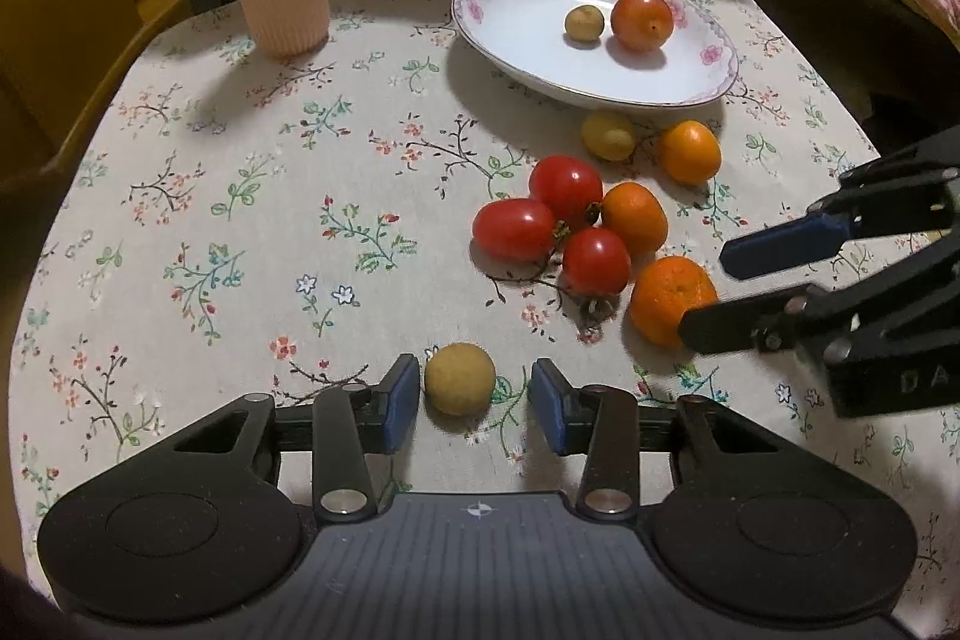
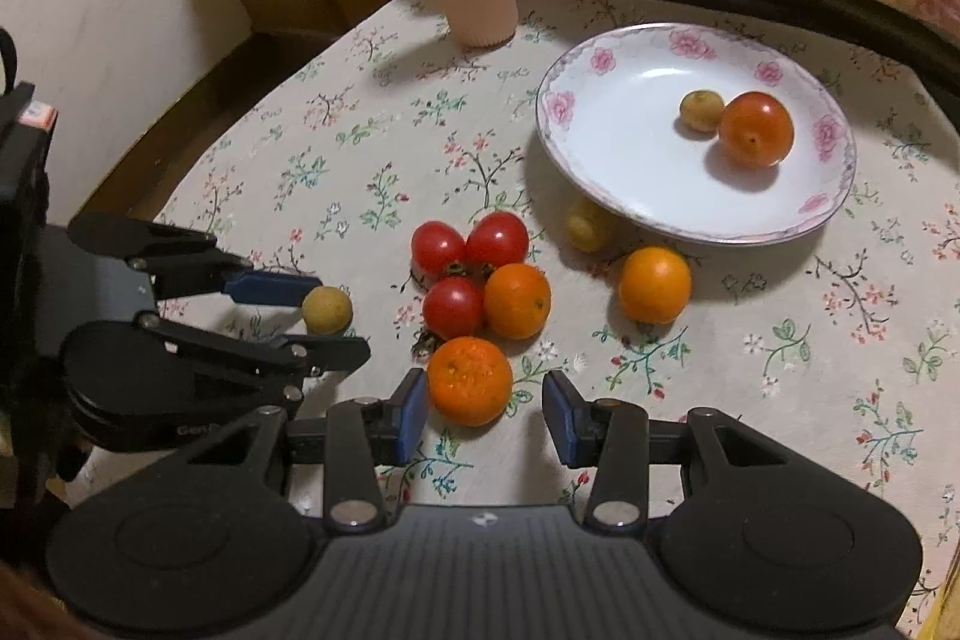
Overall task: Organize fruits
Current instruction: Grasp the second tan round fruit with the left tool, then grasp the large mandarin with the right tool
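The left gripper (image 1: 474, 403) is open around a small yellow ball fruit (image 1: 459, 378), not squeezing it yet. This fruit sits far left of the plate (image 2: 606, 196). The right gripper (image 2: 486, 412) is open around an orange (image 2: 470, 381) near the plate. Two fruits are on the plate. Nine more wait on the cloth (image 1: 240, 250).

A tan round fruit (image 1: 460, 379) sits on the table between my left fingers, an orange mandarin (image 2: 470, 381) between my right. Three red tomatoes (image 2: 453, 307) cluster with another orange (image 2: 516, 300). The flowered plate (image 2: 606, 142) holds a small tan fruit (image 2: 701, 111) touching an orange-red one (image 2: 755, 129).
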